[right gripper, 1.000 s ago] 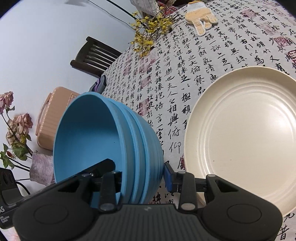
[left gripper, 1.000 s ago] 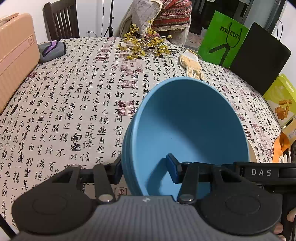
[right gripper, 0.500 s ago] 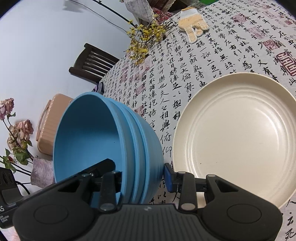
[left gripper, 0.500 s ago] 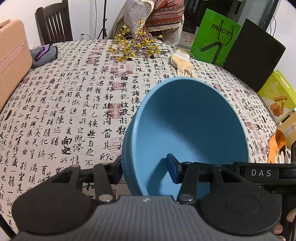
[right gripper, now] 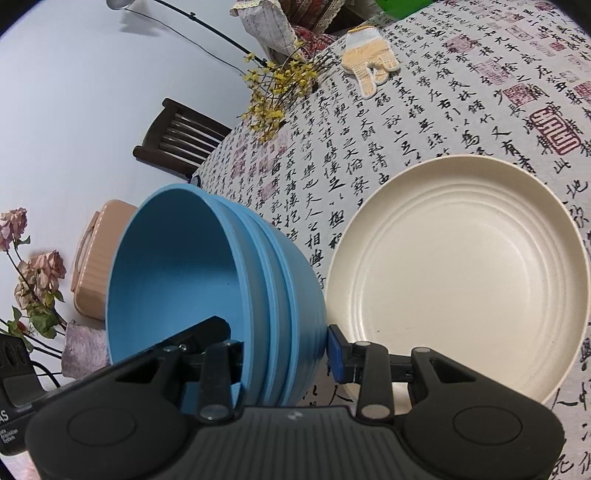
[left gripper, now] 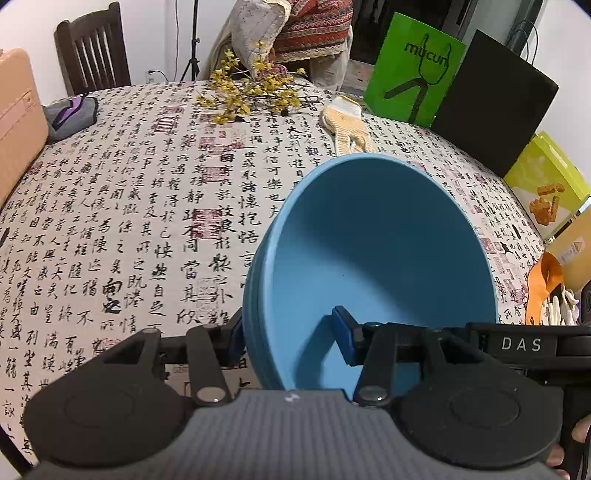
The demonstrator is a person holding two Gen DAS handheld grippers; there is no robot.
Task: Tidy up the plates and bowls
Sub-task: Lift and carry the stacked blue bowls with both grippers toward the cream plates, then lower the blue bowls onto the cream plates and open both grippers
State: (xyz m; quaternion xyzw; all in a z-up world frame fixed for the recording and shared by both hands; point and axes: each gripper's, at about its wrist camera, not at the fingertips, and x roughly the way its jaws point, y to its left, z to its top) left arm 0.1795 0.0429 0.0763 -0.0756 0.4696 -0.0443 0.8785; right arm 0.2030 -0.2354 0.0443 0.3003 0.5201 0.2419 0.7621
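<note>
Together, left claw (left gripper: 288, 339) and right claw (right gripper: 284, 350) each pinch the nested blue bowls (right gripper: 207, 280), innermost empty, beside an empty cream plate (right gripper: 461, 266).

Three nested blue bowls (right gripper: 207, 280), one cream plate (right gripper: 461, 266), one glove (right gripper: 369, 70), one chair (right gripper: 177, 140).

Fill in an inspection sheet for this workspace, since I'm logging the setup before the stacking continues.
Surface: round table under a calligraphy-print tablecloth.
Job's things: nested stack of blue plastic bowls, tilted; ridged cream round plate lying flat beside it.
Clutter: yellow knitted glove, spray of yellow flowers, grey pouch.
Grippers: left gripper and right gripper each clamp the stack's rim.
Cables: black cord along the wall.
Surroundings: dark wooden chair, green paper bag.
</note>
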